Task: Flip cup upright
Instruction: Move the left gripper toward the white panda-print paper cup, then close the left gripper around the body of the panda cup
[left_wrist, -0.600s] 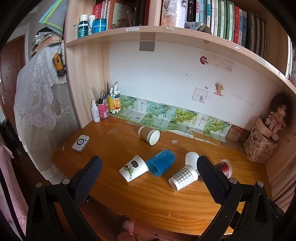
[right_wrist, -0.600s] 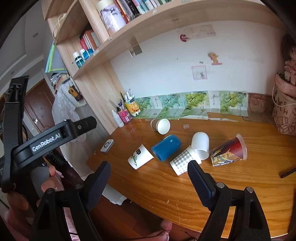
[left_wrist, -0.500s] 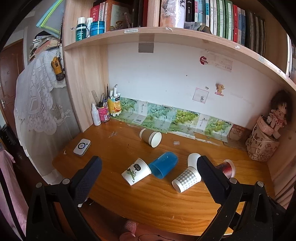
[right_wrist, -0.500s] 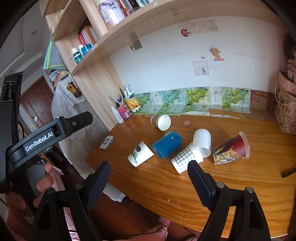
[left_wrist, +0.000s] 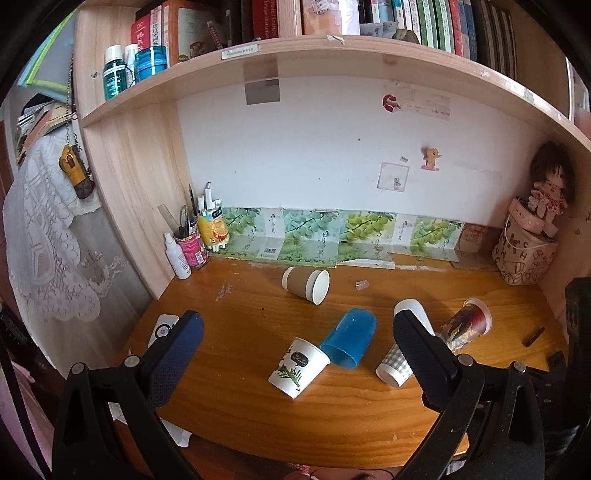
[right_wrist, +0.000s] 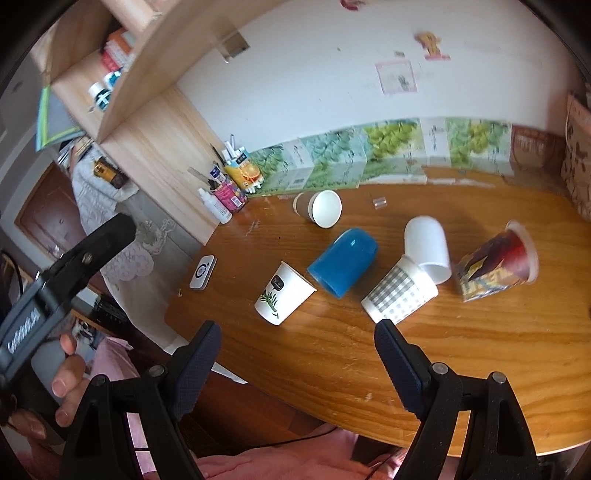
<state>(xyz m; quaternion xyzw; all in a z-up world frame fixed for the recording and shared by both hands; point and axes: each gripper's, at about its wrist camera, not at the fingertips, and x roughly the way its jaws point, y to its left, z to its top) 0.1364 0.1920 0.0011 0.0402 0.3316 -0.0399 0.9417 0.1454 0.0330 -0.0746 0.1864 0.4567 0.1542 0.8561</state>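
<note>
Here both the left gripper (left_wrist: 297, 334) and right gripper (right_wrist: 297, 341) gape above seemingly six toppled cups (right_wrist: 341, 266).

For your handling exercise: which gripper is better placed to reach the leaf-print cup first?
Right, probably. The right gripper is open, with the leaf-print cup just beyond its fingers; the left gripper looks farther back.

Six cups (right_wrist: 343, 266) on sides, clustered mid-desk (right_wrist: 369, 350).

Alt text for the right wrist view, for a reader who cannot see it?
Six cups lie tipped over on a wooden desk, among them a blue cup and a checked cup. The open right gripper hovers empty near the desk's front edge.
</note>
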